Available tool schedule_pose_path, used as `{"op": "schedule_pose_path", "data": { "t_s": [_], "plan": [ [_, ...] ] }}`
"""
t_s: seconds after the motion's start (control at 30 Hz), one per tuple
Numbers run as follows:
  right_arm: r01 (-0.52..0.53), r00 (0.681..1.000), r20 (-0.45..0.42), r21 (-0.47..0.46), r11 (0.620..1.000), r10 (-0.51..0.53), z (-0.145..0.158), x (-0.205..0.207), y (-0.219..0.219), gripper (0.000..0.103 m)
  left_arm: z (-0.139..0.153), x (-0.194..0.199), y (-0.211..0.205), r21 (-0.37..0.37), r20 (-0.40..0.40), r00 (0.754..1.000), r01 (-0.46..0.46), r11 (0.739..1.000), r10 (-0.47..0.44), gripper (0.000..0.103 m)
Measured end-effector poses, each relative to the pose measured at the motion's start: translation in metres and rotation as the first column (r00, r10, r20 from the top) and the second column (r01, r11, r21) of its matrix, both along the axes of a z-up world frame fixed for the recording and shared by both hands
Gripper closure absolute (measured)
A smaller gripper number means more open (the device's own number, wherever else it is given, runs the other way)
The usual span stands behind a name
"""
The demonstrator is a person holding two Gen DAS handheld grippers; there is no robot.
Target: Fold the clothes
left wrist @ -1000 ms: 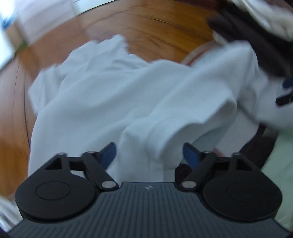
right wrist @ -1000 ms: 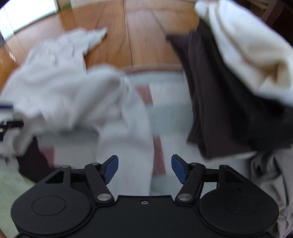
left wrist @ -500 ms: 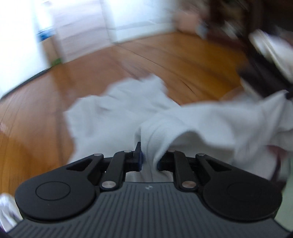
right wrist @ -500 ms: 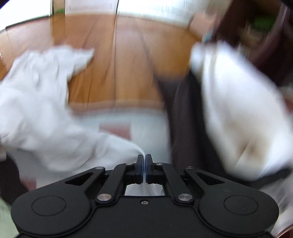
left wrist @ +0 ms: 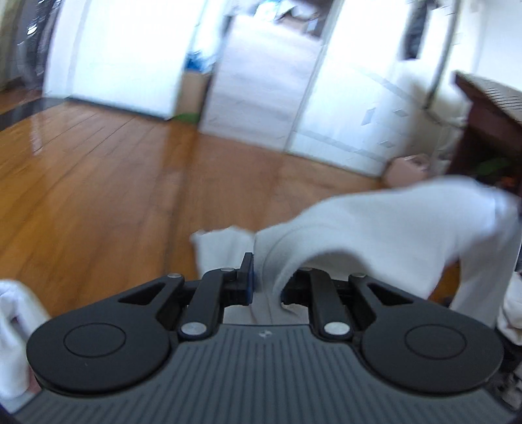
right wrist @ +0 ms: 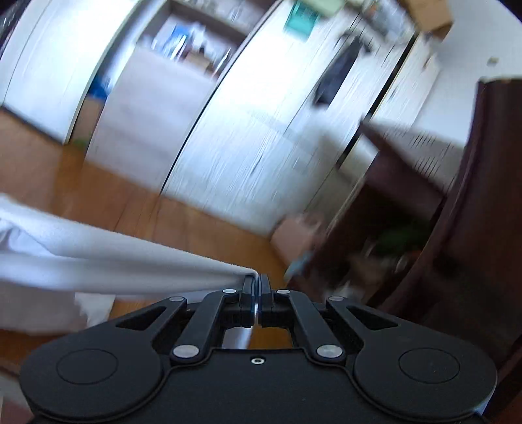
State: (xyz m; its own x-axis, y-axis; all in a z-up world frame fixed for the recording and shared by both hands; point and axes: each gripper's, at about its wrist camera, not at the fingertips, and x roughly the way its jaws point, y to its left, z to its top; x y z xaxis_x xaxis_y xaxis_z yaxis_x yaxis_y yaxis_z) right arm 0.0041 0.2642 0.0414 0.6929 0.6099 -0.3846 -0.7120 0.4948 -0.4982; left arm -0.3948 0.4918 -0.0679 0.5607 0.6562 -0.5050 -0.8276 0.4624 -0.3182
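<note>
My left gripper (left wrist: pixel 266 287) is clamped on a thick fold of the white garment (left wrist: pixel 385 234), its jaws nearly together with cloth bunched between them; my right gripper (right wrist: pixel 256 293) is pinched fully closed on a thin edge of the same white garment (right wrist: pixel 107 261), only a sliver of fabric showing between the pads; both sets of jaws have just been closing, and each has cloth in it.

From the left wrist I see the garment arch away to the right and hang down, held above the wooden floor (left wrist: pixel 98 195), with a ragged hem drooping just beyond my fingers; a second pale cloth (left wrist: pixel 13 313) sits at the lower left edge; a bright doorway (left wrist: pixel 261 71) stands ahead.

Only the right wrist shows the garment as a taut band running off to the left; it also shows dark wooden furniture (right wrist: pixel 456 228) on the right, a teal rectangle (right wrist: pixel 301 18) high on the wall and a dark item (right wrist: pixel 339 71) hanging there.

Everything is smeared by blur; I can read no writing or brand anywhere, beyond a small pale mark (left wrist: pixel 262 334) on the left gripper's body, too small to make out.
</note>
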Motion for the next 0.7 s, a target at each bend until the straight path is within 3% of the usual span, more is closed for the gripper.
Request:
{"op": "schedule_pose_path", "data": {
  "t_s": [0.07,0.13,0.2,0.27,0.33,0.4,0.43,0.47,0.53,0.63,0.67,0.7],
  "plan": [
    [-0.026,0.998,-0.058,-0.130,0.991,0.018,-0.046,0.002,0.005,0.103,-0.007,-0.006,0.007,-0.062,0.008,0.999,-0.038,0.997,0.038,0.089],
    [-0.031,0.998,-0.061,-0.228,0.973,0.017,-0.081,0.005,0.012,0.103,-0.017,-0.003,0.010,-0.082,-0.012,0.999,-0.044,0.996,0.043,0.089],
    [0.012,1.000,0.006,-0.276,0.961,-0.011,-0.101,0.012,0.025,0.103,-0.022,-0.003,0.010,-0.082,-0.028,0.999,-0.047,0.995,0.045,0.090],
    [0.042,0.999,-0.003,-0.287,0.957,-0.045,-0.101,0.030,0.047,0.103,-0.026,-0.004,0.015,-0.097,0.005,1.000,-0.025,0.995,0.025,0.090],
    [0.050,0.993,-0.088,-0.271,0.961,-0.077,-0.086,0.049,0.065,0.103,-0.033,-0.005,0.018,-0.123,0.018,1.000,0.002,0.992,0.000,0.090],
    [0.012,0.952,-0.289,-0.286,0.958,-0.099,-0.075,0.064,0.079,0.099,-0.041,-0.009,0.016,-0.170,0.035,0.999,0.041,0.985,-0.036,0.090],
    [-0.008,0.916,-0.386,-0.291,0.957,-0.110,-0.069,0.072,0.086,0.088,-0.045,-0.010,0.016,-0.196,0.046,0.997,0.064,0.978,-0.056,0.090],
    [-0.023,0.867,-0.482,-0.293,0.956,-0.127,-0.066,0.080,0.092,0.062,-0.048,-0.009,0.016,-0.215,0.046,0.996,0.088,0.973,-0.080,0.089],
    [-0.016,0.715,-0.671,-0.295,0.955,-0.195,-0.082,0.096,0.091,0.035,-0.050,-0.008,0.011,-0.212,0.005,0.995,0.095,0.973,-0.096,0.089],
    [0.010,0.503,-0.818,-0.318,0.948,-0.280,-0.128,0.102,0.072,0.035,-0.050,-0.009,0.008,-0.167,-0.029,0.997,0.068,0.984,-0.073,0.089],
    [0.024,0.447,-0.840,-0.333,0.943,-0.308,-0.145,0.099,0.061,0.035,-0.051,-0.009,0.009,-0.153,-0.032,0.997,0.058,0.987,-0.063,0.089],
    [0.049,0.412,-0.847,-0.348,0.936,-0.337,-0.161,0.099,0.049,0.035,-0.053,-0.011,0.011,-0.141,-0.038,0.998,0.044,0.989,-0.049,0.089]
  ]
}}
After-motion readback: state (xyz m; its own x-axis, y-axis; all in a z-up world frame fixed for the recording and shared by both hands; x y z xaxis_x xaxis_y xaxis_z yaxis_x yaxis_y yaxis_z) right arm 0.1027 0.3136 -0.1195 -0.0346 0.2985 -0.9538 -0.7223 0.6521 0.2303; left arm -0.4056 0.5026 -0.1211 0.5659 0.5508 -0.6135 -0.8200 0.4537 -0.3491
